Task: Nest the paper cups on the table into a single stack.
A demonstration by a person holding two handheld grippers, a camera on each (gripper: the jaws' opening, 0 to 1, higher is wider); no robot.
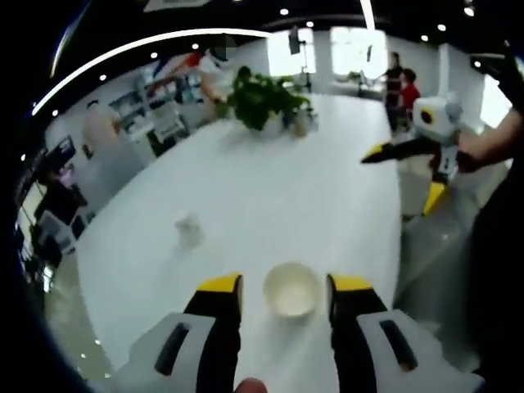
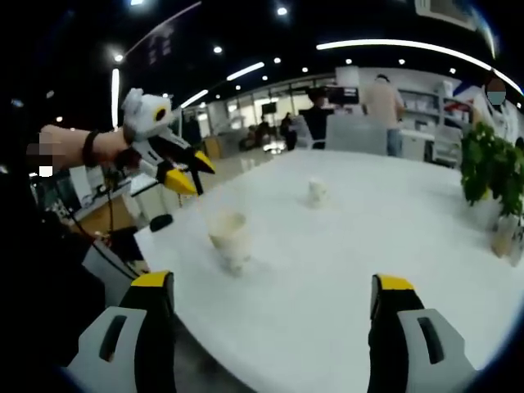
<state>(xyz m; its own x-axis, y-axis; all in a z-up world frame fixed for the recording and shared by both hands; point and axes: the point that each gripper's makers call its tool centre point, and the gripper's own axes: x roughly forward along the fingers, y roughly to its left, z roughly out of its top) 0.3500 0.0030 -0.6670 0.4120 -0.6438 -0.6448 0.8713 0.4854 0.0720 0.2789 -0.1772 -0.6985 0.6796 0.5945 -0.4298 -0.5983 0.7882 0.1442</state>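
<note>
Left gripper view looks down close over near table [image 1: 246,196] edge; right gripper view faces across from its side, lower. Both share tabletop, plant [image 1: 260,98].

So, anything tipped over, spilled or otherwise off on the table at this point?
Nothing stands out. Two paper cups stand apart on the white table: the near cup, upright and open-mouthed between the left gripper jaws, and the far cup, too blurred to judge. The potted plant looks upright. No spills.
</note>
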